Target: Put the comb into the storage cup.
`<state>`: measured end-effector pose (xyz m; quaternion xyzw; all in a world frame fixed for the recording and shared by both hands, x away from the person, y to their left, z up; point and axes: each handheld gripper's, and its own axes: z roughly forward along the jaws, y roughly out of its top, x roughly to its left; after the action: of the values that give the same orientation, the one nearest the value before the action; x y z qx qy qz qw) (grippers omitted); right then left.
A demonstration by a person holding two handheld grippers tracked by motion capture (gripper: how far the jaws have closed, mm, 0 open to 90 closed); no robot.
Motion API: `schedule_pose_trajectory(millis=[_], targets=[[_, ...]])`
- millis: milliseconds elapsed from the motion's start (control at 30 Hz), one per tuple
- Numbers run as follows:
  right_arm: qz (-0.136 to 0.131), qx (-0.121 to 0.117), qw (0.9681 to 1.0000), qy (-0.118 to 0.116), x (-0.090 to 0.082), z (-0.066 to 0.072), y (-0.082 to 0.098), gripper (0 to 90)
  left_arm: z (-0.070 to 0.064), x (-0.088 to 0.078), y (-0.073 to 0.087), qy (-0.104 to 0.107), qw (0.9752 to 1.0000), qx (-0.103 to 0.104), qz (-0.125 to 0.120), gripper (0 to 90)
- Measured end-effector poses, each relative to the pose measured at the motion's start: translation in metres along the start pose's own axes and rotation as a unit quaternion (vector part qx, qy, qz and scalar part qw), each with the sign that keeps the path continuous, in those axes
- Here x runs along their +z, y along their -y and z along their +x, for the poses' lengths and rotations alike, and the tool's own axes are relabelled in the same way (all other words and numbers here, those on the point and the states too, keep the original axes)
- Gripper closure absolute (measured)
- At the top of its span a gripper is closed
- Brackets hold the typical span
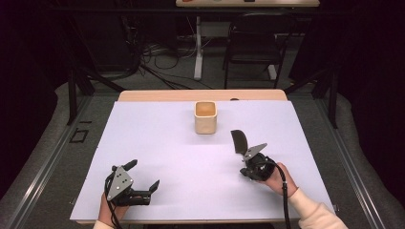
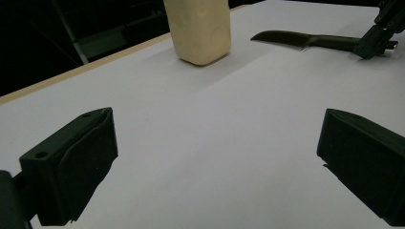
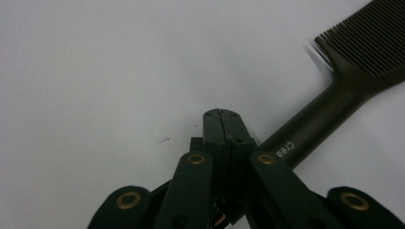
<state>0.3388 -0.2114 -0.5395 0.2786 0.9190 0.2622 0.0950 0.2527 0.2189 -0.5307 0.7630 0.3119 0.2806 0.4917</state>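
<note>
My right gripper (image 3: 222,114): jaws fully closed, tip to tip; the black comb (image 3: 334,90) lies on the tabletop (image 1: 157,143) just beside them, handle alongside, teeth pointing away. Can't tell if the handle is pinched. My left gripper (image 2: 215,162): jaws wide apart, holding nothing, bare white surface between. Beige cup (image 1: 206,117) stands ahead of both, well apart. Plenty of open room around; near edge close behind my hands.

Both tongs are black, each topped with a grey three-cornered plate and trailing a black cable. The right tongs (image 3: 223,116) show brass-coloured rivets on their linkage. A cream sleeve (image 1: 313,212) covers the right forearm.
</note>
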Motion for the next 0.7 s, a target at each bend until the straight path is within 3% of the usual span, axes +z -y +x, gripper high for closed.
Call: schedule_pose_trajectory(millis=[700], targets=[[0.006, 0.019, 0.9996, 0.019, -0.007, -0.013, 0.011, 90.0, 0.000, 0.000, 0.000, 0.002, 1.0000, 0.000, -0.001, 0.1]])
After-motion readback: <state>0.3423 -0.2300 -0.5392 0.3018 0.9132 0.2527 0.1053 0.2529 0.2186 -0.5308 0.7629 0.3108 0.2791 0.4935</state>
